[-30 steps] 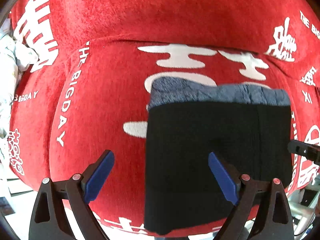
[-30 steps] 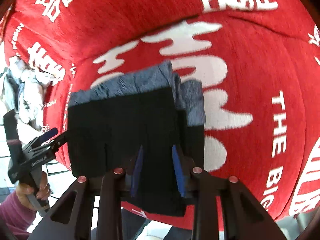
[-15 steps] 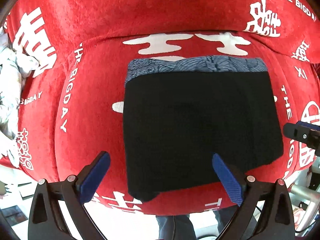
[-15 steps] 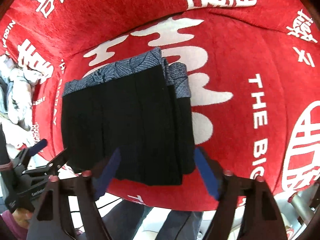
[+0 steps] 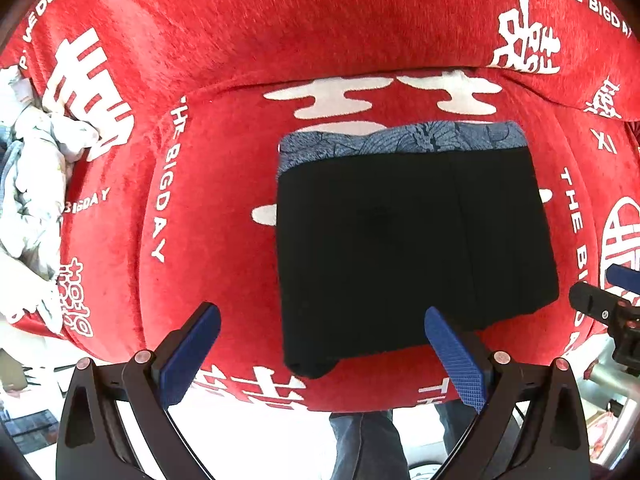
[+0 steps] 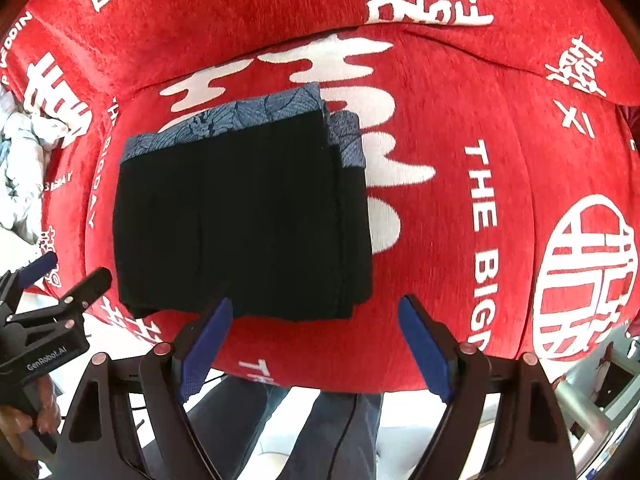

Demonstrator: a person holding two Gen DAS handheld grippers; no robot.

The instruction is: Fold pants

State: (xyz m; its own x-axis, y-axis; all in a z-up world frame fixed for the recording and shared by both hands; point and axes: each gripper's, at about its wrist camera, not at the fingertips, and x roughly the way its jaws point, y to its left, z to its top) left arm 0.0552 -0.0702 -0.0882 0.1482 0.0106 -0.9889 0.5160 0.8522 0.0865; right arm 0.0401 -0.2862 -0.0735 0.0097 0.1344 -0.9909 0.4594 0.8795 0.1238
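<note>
The black pants (image 5: 400, 240) lie folded into a flat rectangle on the red seat cushion (image 5: 208, 240), with their blue-grey patterned waistband (image 5: 400, 140) at the far edge. My left gripper (image 5: 320, 314) hangs above the near edge of the pants, open wide and holding nothing. In the right wrist view the same pants (image 6: 240, 220) lie to the left of centre. My right gripper (image 6: 315, 304) hovers over their near right corner; its jaws are opening and nothing is between them. Each gripper also shows at the edge of the other's view.
The red cover with white lettering also spans the backrest (image 5: 320, 20). A crumpled white cloth (image 5: 32, 184) lies at the cushion's left end. A person's legs in dark jeans (image 6: 320, 432) stand right before the cushion's front edge, and a hand (image 6: 24, 420) holds the left gripper.
My right gripper let go of the pants' near edge and its jaws spread wide. Both grippers rose and drew back, so the folded pants look smaller and lie free.
</note>
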